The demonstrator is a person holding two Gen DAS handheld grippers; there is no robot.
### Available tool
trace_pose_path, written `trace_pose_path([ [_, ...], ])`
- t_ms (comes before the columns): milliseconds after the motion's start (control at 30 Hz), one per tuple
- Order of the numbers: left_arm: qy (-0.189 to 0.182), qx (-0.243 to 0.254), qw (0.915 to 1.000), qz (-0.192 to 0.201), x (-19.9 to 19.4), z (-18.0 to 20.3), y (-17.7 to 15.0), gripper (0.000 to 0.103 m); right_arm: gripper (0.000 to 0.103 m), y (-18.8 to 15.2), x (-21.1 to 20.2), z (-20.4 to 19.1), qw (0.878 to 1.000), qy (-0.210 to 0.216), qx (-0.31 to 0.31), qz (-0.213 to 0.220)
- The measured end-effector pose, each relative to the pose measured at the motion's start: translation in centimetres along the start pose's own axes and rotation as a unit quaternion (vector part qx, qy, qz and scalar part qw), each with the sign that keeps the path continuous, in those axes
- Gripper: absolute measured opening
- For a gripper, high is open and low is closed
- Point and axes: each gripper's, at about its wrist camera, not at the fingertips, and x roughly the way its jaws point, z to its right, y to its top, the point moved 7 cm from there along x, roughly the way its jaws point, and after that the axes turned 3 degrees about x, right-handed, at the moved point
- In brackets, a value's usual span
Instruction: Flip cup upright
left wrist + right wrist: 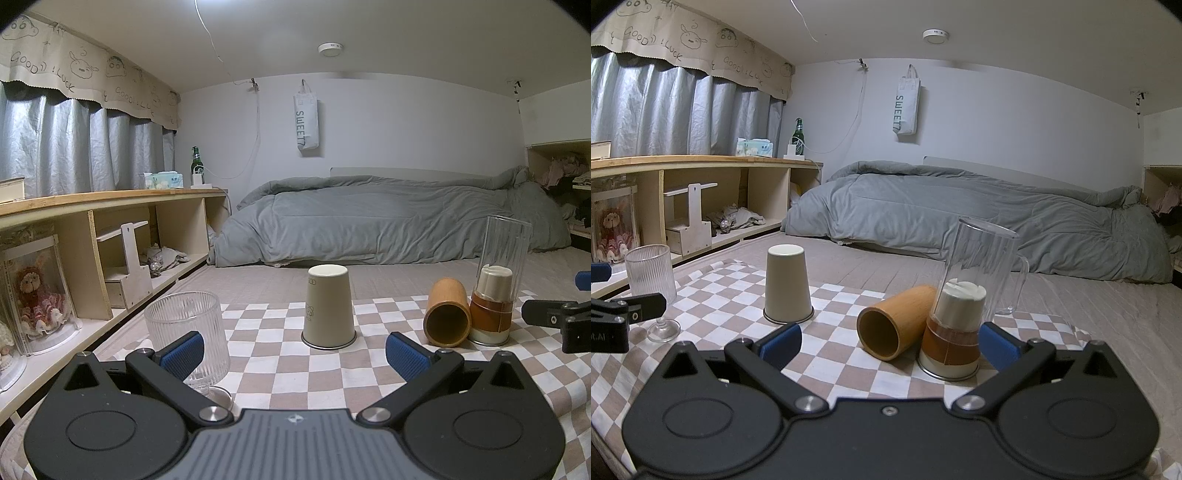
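Observation:
A cream cup (328,308) stands upside down on the checkered cloth (369,376), straight ahead of my left gripper (295,354), which is open and empty. A wooden cup (895,323) lies on its side, mouth toward me, between the fingers of my open, empty right gripper (890,345). A brown-banded cup (955,336) stands upside down beside it, touching it. The cream cup also shows in the right wrist view (786,282), and the wooden cup in the left wrist view (447,312).
A ribbed stemmed glass (188,332) stands upright behind my left finger. A tall clear pitcher (982,266) stands behind the banded cup. A wooden shelf unit (110,236) runs along the left. A bed with a grey duvet (388,218) lies beyond the cloth.

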Motion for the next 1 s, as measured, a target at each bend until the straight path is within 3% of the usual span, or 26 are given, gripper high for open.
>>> trace_pose_path([
  [1000,0.001,0.001,1.0000,-0.001,-0.03,-0.26,-0.19,0.103,0.103,-0.03,0.11,-0.01,1.000,0.000,-0.001,0.000],
])
